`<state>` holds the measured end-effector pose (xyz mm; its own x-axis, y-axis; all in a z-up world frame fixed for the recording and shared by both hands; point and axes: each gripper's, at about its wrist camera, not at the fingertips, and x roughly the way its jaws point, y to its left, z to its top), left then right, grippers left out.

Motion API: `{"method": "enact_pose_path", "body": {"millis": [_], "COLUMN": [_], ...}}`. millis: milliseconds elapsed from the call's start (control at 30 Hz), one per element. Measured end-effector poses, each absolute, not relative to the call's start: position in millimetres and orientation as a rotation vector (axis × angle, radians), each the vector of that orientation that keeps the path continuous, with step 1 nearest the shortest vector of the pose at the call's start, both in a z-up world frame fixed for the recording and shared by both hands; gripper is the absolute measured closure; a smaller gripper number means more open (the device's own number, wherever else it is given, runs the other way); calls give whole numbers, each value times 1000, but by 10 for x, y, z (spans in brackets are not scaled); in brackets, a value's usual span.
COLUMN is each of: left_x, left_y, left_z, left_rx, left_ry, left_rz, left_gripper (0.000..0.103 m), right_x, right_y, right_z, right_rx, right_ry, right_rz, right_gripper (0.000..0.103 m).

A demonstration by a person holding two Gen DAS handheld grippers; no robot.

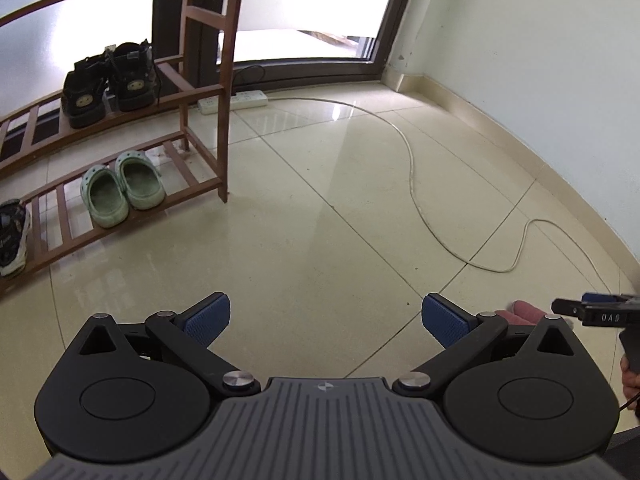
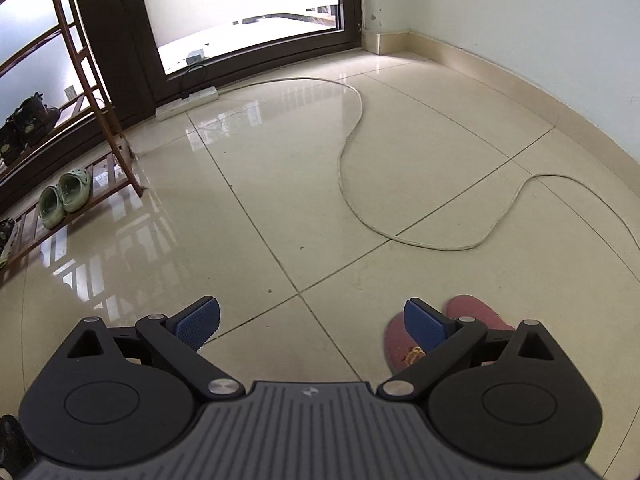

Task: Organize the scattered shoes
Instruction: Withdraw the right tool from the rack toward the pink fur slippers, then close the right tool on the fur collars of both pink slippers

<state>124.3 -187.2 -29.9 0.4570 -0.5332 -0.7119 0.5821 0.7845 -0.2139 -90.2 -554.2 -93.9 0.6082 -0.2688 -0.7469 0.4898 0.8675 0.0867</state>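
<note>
A wooden shoe rack [image 1: 204, 152] stands at the left. Two black boots [image 1: 108, 84] sit on its upper shelf, and green clogs [image 1: 122, 188] share the lower shelf with a patterned sneaker [image 1: 12, 236]. My left gripper [image 1: 326, 320] hangs open over bare floor tiles, nothing between its fingers. My right gripper [image 2: 312, 322] is open too, also empty. A pair of pink slippers [image 2: 476, 316] lies on the floor behind its right finger, partly hidden. In the left wrist view, part of the slippers [image 1: 524, 312] and the right gripper's tip [image 1: 588, 310] show at the right edge.
A white power strip [image 1: 234, 101] lies by the glass door, and its cable [image 2: 352, 184] snakes across the tiles [image 2: 280, 184]. The wall and skirting [image 2: 540, 96] close off the right side. The rack [image 2: 100, 92] and clogs [image 2: 64, 196] are far left in the right wrist view.
</note>
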Motion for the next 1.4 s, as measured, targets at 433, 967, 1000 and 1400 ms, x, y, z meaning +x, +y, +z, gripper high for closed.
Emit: {"method": "enact_pose_path", "body": {"millis": [433, 967, 1000, 1400], "left_x": [1159, 1222, 1225, 1227], "left_y": [-1805, -1704, -1696, -1665], "left_z": [-158, -377, -387, -425], "left_rx": [45, 34, 30, 14], "left_ry": [890, 975, 980, 994], "left_rz": [-590, -549, -545, -544], "left_gripper": [0, 0, 0, 0], "right_x": [-1311, -1431, -1402, -1147], "right_y": [-6308, -6963, -6981, -7076], "right_z": [-1462, -2332, -2352, -2700], "right_rx": [310, 248, 242, 267], "right_ry": [903, 1105, 1119, 1235], "right_rz": [-511, -513, -507, -539], "right_gripper": [4, 19, 19, 63]}}
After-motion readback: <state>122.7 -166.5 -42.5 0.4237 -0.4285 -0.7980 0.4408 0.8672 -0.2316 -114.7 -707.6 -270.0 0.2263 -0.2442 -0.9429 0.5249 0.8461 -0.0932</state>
